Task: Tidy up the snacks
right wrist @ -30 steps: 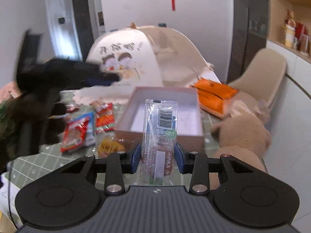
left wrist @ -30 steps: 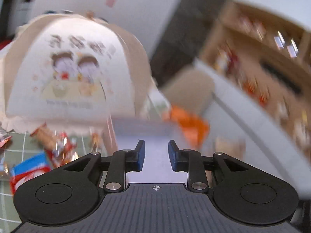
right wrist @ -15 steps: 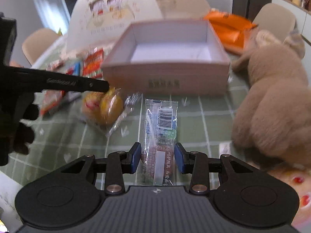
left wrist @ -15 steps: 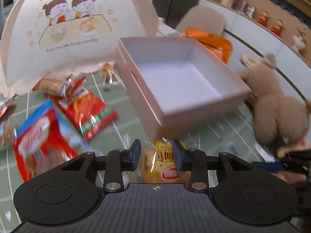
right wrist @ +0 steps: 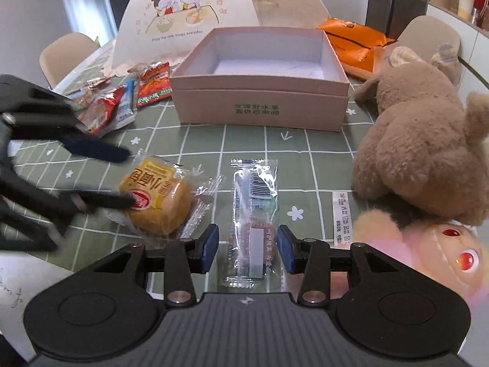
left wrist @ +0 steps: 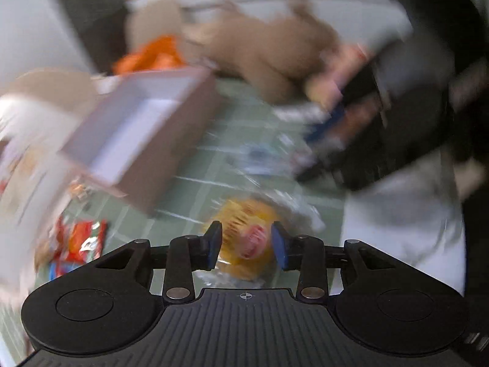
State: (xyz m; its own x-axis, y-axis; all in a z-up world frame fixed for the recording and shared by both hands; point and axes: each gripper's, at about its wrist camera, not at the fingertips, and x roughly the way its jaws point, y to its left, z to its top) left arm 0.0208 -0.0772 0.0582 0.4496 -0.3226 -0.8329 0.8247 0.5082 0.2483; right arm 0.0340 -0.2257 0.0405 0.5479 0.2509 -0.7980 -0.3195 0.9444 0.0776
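**Two grippers over two wrapped snacks, one empty box behind**

One green checked tablecloth [right wrist: 305, 143] covers the table. At its far end stands one domed white food cover [right wrist: 195, 15] printed with two cartoon children. In front of the cover sits one open pink box [right wrist: 259, 104] with green lettering on its near wall — its white inside holds nothing. One brown plush toy [right wrist: 421, 146] lies right of the box, and a second, pink plush with red eyes [right wrist: 443, 250] shows at the right edge, near the camera. One orange bag [right wrist: 354, 39] lies behind the box's right corner. Two beige chairs [right wrist: 64, 52] stand by the table, one at each far side.

Left of the box lies a loose cluster of red and blue snack packets [right wrist: 122, 98]; their exact count cannot be told.

The left gripper [right wrist: 125, 180] reaches in from the left, its jaws opening, one finger on each side of the yellow cake packet [right wrist: 156, 198], which rests on the cloth. The left wrist view is badly blurred, yet shows that packet [left wrist: 244, 238] between the parted pads.

The right gripper [right wrist: 247, 247] straddles one clear sausage packet [right wrist: 253, 214] lying flat on the cloth — its jaws are opening, with a gap at each pad.
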